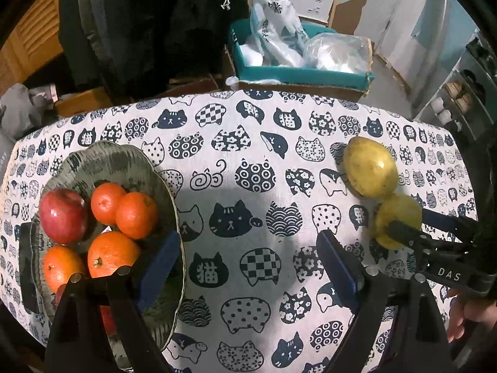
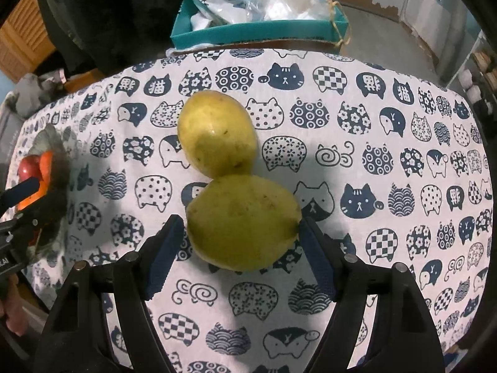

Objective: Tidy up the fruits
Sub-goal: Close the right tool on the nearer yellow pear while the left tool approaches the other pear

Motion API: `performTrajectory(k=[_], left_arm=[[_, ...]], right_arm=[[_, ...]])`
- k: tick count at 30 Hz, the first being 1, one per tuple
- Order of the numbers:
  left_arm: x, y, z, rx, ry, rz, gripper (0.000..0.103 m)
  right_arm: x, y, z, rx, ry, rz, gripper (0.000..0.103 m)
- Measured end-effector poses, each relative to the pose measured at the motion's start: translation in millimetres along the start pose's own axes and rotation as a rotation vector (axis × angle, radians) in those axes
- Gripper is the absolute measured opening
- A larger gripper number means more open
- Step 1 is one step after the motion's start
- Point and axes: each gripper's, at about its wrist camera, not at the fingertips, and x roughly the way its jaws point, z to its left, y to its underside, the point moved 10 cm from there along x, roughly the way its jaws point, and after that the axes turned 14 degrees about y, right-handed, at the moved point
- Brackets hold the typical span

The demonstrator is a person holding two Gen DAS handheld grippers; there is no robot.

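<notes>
Two yellow-green fruits lie touching on the cat-print tablecloth [image 2: 372, 143]: the near one [image 2: 243, 222] and the far one [image 2: 217, 133]. My right gripper [image 2: 239, 233] is open, its blue pads on either side of the near fruit, close to its sides. In the left wrist view both fruits show at the right, the near one [image 1: 396, 214] and the far one [image 1: 369, 168], with the right gripper [image 1: 413, 227] around the near one. My left gripper [image 1: 248, 255] is open and empty, its left finger over the rim of a grey bowl [image 1: 102, 158] that holds several oranges [image 1: 136, 214] and a red apple [image 1: 63, 216].
A teal box [image 2: 257, 31] with plastic bags stands behind the table's far edge. A dark chair with clothing [image 1: 149, 25] is at the back left. Shelves with shoes [image 1: 459, 99] are at the far right. The bowl also shows at the left of the right wrist view [image 2: 54, 161].
</notes>
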Motion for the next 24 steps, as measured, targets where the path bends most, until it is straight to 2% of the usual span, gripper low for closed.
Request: performTrajectory(k=[11, 24], left_arm=[[12.1, 0.9, 0.6, 0.005, -0.011, 0.019, 0.09], [11.8, -2.5, -9.6, 0.007, 0.015, 0.014, 0.09]], right_arm=[[13.4, -4.3, 0.0, 0.004, 0.002, 0.013, 0.081], [21.4, -3.5, 2.8, 0.022, -0.039, 0.021, 0.083]])
